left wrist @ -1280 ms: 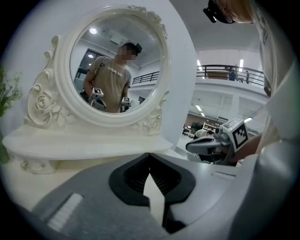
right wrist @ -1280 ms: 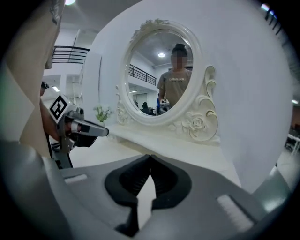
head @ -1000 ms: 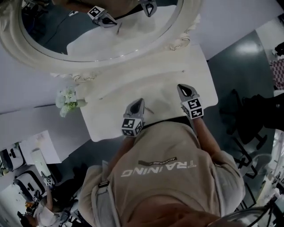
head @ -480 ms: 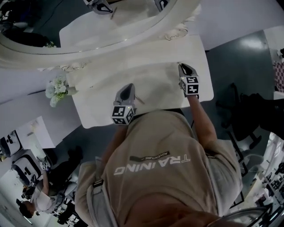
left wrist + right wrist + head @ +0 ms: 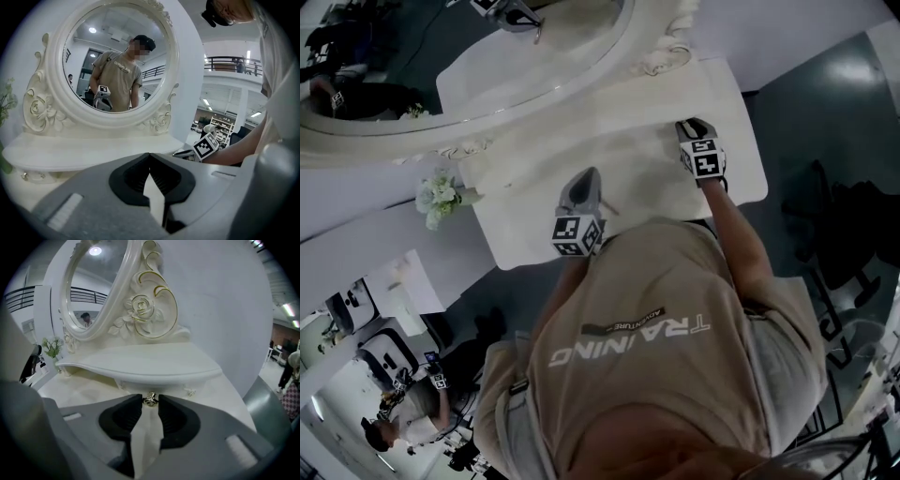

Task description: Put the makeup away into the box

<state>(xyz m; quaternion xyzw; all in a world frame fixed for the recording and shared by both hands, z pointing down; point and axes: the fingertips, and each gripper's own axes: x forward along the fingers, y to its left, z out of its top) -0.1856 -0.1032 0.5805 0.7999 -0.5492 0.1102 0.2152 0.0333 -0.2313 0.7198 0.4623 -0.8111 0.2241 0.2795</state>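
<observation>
Drawer knob (image 5: 150, 400), lower centre, is sitting, apparently untouched, between the spread, just-opening jaws of your right hand-held gripper (image 5: 150, 397); your left hand-held gripper (image 5: 149, 155) is hovering pressed together.

A white dressing table (image 5: 647, 178) carries an oval mirror (image 5: 487, 66) (ornate, rose-carved frame), with a flower sprig (image 5: 441, 197) at its left edge.

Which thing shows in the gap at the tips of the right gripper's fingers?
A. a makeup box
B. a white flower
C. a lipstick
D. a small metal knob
D: in the right gripper view a small metal knob, just below the dressing table's shelf, shows in the gap at the tips of the fingers of the right gripper, whose jaws have just been opening.
</observation>
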